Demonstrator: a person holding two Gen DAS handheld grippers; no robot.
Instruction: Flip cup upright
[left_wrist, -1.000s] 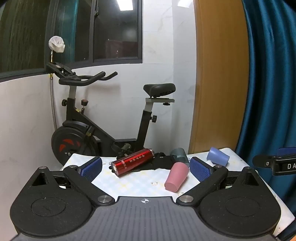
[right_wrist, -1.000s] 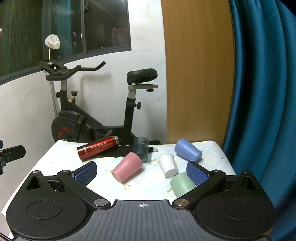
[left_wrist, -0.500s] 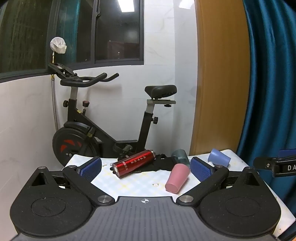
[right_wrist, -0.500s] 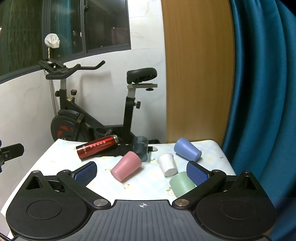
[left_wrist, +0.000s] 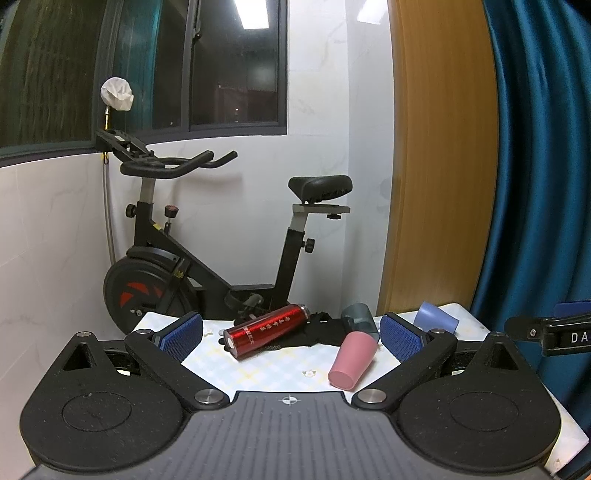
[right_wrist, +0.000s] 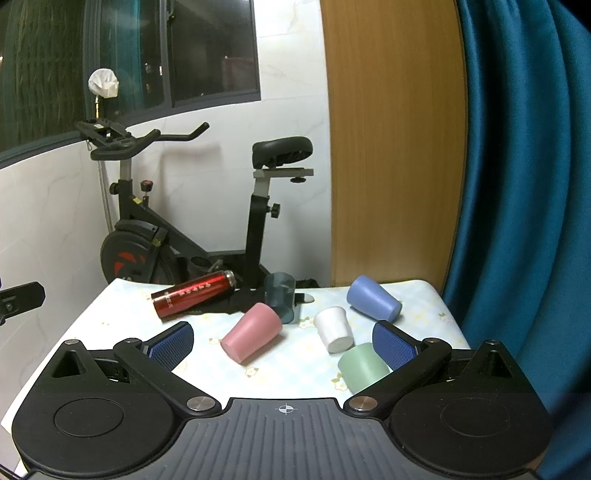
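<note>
Several cups lie on their sides on a small table (right_wrist: 122, 317): a pink cup (right_wrist: 253, 332) (left_wrist: 352, 360), a white cup (right_wrist: 333, 329), a green cup (right_wrist: 362, 366), a blue cup (right_wrist: 373, 298) (left_wrist: 436, 320) and a grey-blue translucent cup (right_wrist: 281, 295) (left_wrist: 359, 316). My right gripper (right_wrist: 282, 341) is open and empty, held near the table's front edge, with the pink and white cups ahead between its fingers. My left gripper (left_wrist: 291, 334) is open and empty, with the pink cup near its right finger (left_wrist: 400, 338).
A red bottle (right_wrist: 194, 298) (left_wrist: 267, 330) lies on its side by a black cloth (left_wrist: 325, 334) at the back. An exercise bike (right_wrist: 177, 236) stands behind the table. A blue curtain (right_wrist: 517, 184) hangs at the right, next to a wooden panel (right_wrist: 391, 147).
Both views have shifted very slightly; the cups and the bottle have not moved. Both grippers stay open.
</note>
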